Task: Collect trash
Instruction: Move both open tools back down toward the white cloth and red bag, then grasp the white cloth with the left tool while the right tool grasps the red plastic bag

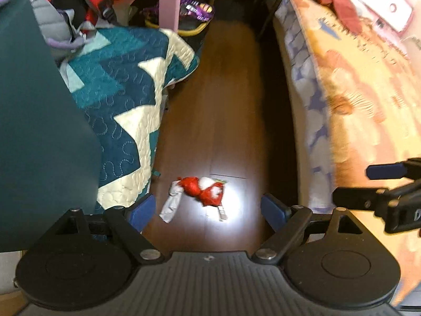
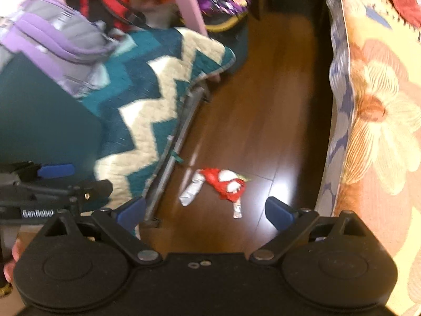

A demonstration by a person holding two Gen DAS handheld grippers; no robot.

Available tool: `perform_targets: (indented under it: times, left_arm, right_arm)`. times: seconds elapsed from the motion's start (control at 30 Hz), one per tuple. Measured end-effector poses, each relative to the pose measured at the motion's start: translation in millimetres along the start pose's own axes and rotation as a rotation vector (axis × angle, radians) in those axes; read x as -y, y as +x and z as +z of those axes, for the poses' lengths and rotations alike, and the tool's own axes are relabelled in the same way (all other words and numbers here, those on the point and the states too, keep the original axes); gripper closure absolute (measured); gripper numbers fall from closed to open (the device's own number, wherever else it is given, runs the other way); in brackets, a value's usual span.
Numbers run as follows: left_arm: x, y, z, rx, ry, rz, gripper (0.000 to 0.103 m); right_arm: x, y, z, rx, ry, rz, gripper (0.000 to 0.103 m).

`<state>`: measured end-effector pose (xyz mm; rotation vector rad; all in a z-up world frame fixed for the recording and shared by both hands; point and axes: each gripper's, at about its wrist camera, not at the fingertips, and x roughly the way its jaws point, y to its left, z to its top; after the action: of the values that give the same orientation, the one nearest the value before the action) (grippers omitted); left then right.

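A crumpled red-and-white wrapper (image 1: 208, 191), glossy foil with silvery twisted ends, lay on the polished wooden floor (image 1: 229, 105) beside a stitched zigzag quilt (image 1: 126, 110). Left gripper (image 1: 208, 212) and right gripper (image 2: 206, 212) hung above it, jaws spread, empty.

Zigzag quilt (image 1: 126, 100) left, floral bedding (image 1: 355, 84) right, wooden floor (image 1: 229, 92) between

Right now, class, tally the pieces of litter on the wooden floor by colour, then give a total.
Red crumpled wrapper: 1
Silver-white wrapper: 1
Small silver scrap: 1
Total: 3 pieces, lying close together on the floor; whether the scrap is joined to the red wrapper cannot be told.
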<state>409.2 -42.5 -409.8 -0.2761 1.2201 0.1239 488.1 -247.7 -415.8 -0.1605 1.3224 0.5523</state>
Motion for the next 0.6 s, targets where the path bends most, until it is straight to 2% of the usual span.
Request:
perform_targets:
  times: [0.1,0.2,0.4,0.6]
  left_arm:
    - [3.0,48.8,-17.7,0.005,0.023,0.051,0.016]
    - [4.1,98.5,-35.5,-0.014,0.027,0.082,0.016]
    - [6.9,193.5,-64.7,-0.025,0.035,0.123,0.016]
    - [-5.3,282.2,-86.8,-0.053,-0.039,0.173,0.016]
  right_arm:
    - [12.5,44.8,-4.7,-0.017,0.016,-0.013,0.008]
    - [18.1,87.9,-7.8,-0.025,-0.019,-0.013,0.008]
    - [13.7,174.0,-4.1,-0.022,-0.216,0.005,0.011]
    - [0.2,260.3,6.8,-0.032,-0.404,0.051,0.017]
